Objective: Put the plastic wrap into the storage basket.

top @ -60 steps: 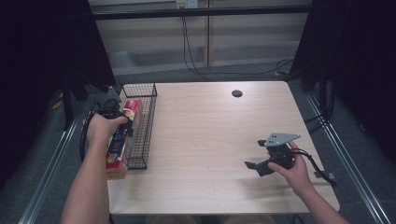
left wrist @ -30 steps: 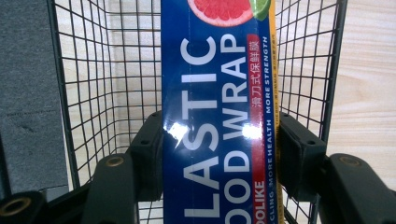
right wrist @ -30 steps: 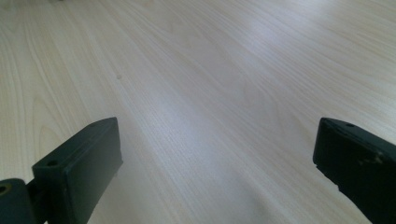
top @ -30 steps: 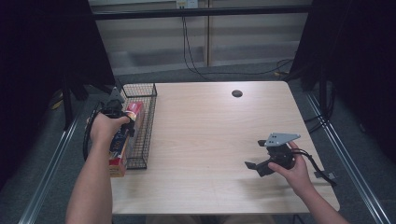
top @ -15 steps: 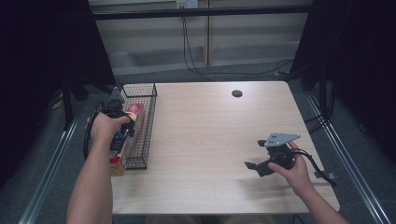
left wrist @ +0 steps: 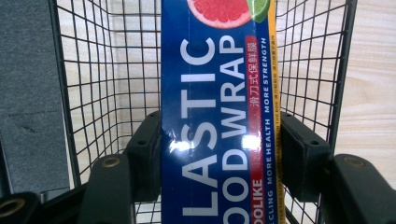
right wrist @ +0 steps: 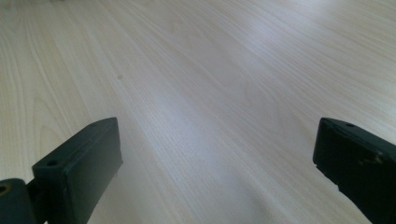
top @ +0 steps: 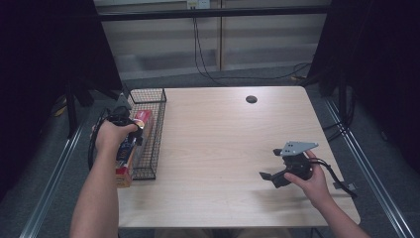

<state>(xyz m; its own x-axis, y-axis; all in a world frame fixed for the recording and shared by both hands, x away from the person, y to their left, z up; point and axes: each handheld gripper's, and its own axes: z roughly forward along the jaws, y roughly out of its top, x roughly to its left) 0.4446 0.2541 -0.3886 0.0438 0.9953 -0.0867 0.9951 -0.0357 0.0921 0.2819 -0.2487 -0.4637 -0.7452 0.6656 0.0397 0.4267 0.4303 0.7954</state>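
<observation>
the left gripper (top: 130,130) sits over the black wire basket (top: 157,101) at the left edge of the wooden table (top: 218,144), and its jaws, which have just been opening a little, stand against both sides of a long blue plastic food wrap box (left wrist: 217,116). in the left gripper view the pads (left wrist: 147,154) touch the box's two edges, with the basket's mesh on either side and below it. the box lies lengthwise in the basket, its near end poking out past the basket's front wall. the right gripper (top: 271,176) is well apart, low over bare tabletop near the right front corner, its jaws spread wide with nothing between them.
</observation>
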